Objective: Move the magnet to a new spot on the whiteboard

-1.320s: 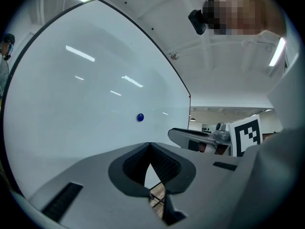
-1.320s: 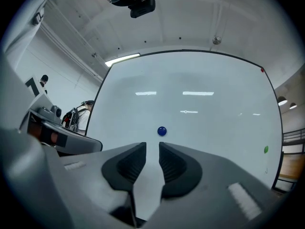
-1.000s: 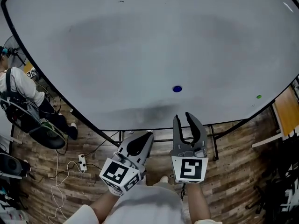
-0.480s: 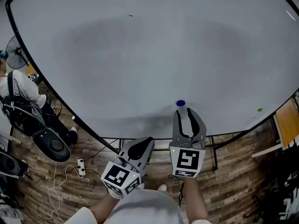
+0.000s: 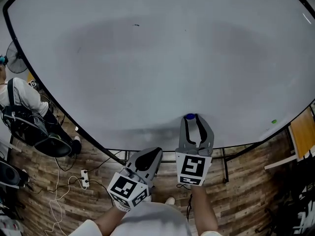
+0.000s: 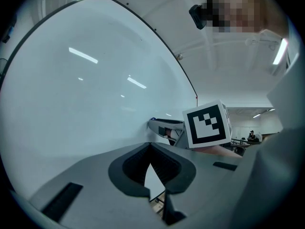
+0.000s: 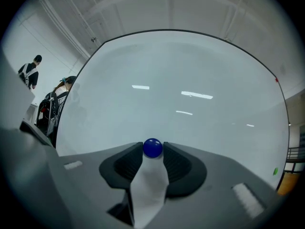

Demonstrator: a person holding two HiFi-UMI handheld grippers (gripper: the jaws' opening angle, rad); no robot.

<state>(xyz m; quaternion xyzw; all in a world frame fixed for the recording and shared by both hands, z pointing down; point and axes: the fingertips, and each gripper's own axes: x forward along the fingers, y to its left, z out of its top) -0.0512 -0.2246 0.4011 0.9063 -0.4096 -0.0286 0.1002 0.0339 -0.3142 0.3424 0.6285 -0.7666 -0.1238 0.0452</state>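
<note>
Glare: light streaks across my whiteboard.
Shadow: soft grey patch low on it.
Edges: bent, corners black.

head view steeply down, all share whiteboard

Floor was brown wood planks | left stood a fan, a person, a black chair, a corded power strip | right, a wooden tabletop | ceiling strip light was lit

Whiteboard: smooth, glossy white surface. Magnet: glossy blue, plastic-looking. Floor: matt, grained wood planks.
</note>
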